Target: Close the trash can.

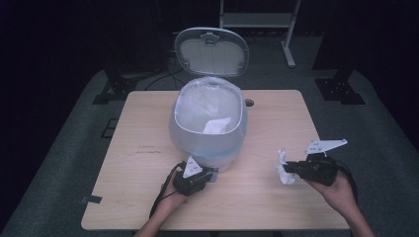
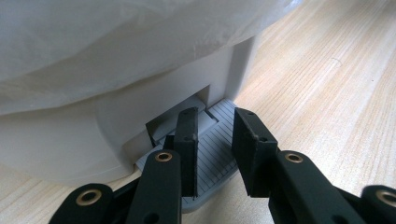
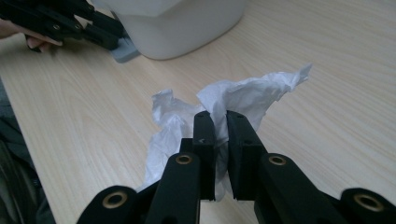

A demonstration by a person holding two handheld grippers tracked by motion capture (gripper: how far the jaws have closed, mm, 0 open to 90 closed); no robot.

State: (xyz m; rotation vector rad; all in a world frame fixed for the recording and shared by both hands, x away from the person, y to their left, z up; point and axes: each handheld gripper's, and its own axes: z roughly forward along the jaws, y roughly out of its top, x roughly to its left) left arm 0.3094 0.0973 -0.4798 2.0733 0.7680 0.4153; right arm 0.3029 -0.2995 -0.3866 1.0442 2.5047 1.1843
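A white pedal bin (image 1: 207, 133) lined with a plastic bag stands mid-table, its lid (image 1: 211, 52) raised. A crumpled white paper (image 1: 216, 126) lies inside. My left gripper (image 1: 211, 174) is shut, empty, and its tips rest on the bin's grey ribbed pedal (image 2: 215, 154) at the front of the base. At the right, my right gripper (image 1: 287, 168) is shut on a crumpled white tissue (image 1: 282, 159), held above the wooden table (image 1: 148, 128). In the right gripper view the tissue (image 3: 252, 91) bulges past the pinching jaws, and the left gripper (image 3: 114, 39) shows by the pedal (image 3: 125, 52).
A small round hole (image 1: 249, 102) sits in the tabletop behind the bin. Beyond the table's far edge stand a white frame (image 1: 289, 49) and dark stands (image 1: 341, 89) on grey carpet. Bare wood lies left of the bin and along the front edge.
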